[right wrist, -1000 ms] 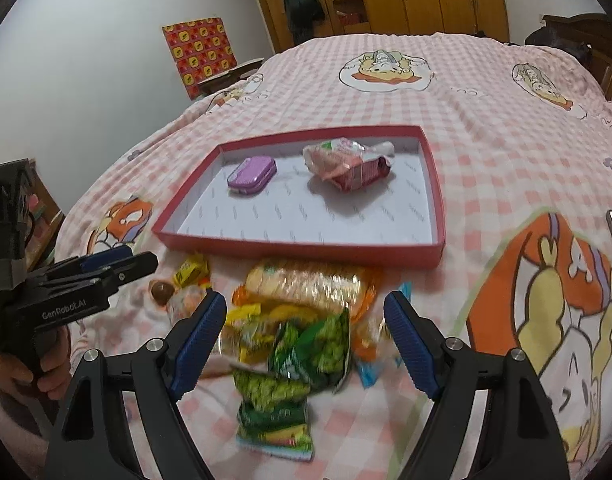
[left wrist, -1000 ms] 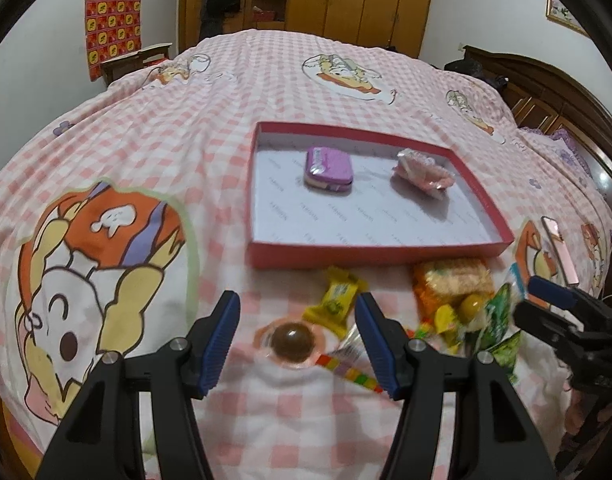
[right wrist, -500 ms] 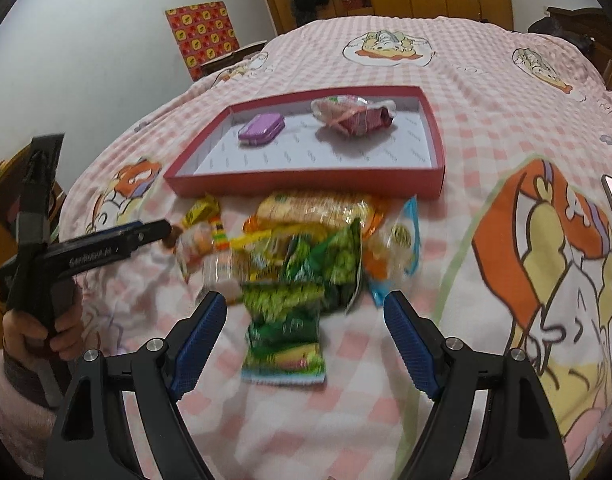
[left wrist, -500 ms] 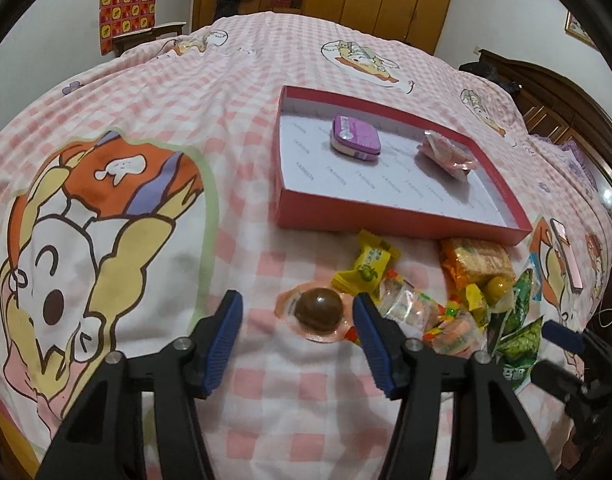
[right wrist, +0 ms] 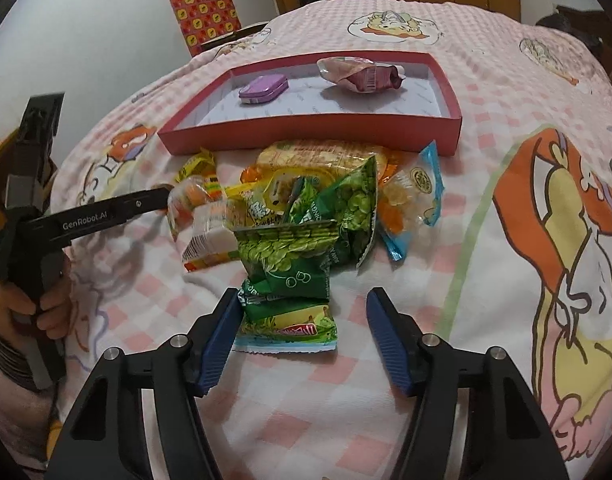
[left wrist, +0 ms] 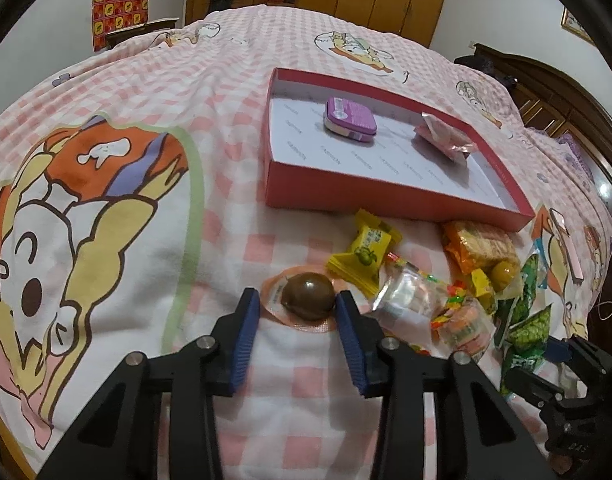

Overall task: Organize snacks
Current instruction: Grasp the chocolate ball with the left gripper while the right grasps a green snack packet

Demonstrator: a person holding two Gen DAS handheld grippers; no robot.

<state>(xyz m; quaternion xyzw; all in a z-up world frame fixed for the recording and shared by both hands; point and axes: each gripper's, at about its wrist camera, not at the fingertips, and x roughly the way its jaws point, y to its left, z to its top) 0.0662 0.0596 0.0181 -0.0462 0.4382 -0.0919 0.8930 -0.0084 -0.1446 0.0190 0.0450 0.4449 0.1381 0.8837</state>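
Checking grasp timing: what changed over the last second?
Left gripper moved down and narrowed its jaws around the brown candy; contact unclear. Right gripper moved toward the green snack bag, jaws open. Red tray, purple tin and pink packet unchanged.

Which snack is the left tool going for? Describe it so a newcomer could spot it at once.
Start at the red box on the pink checked bedspread; the loose snack pile lies along its near wall. At the pile's left end, between the left tool fingers, sits a brown dome in a round orange-rimmed cup, the pile's only brown dome.
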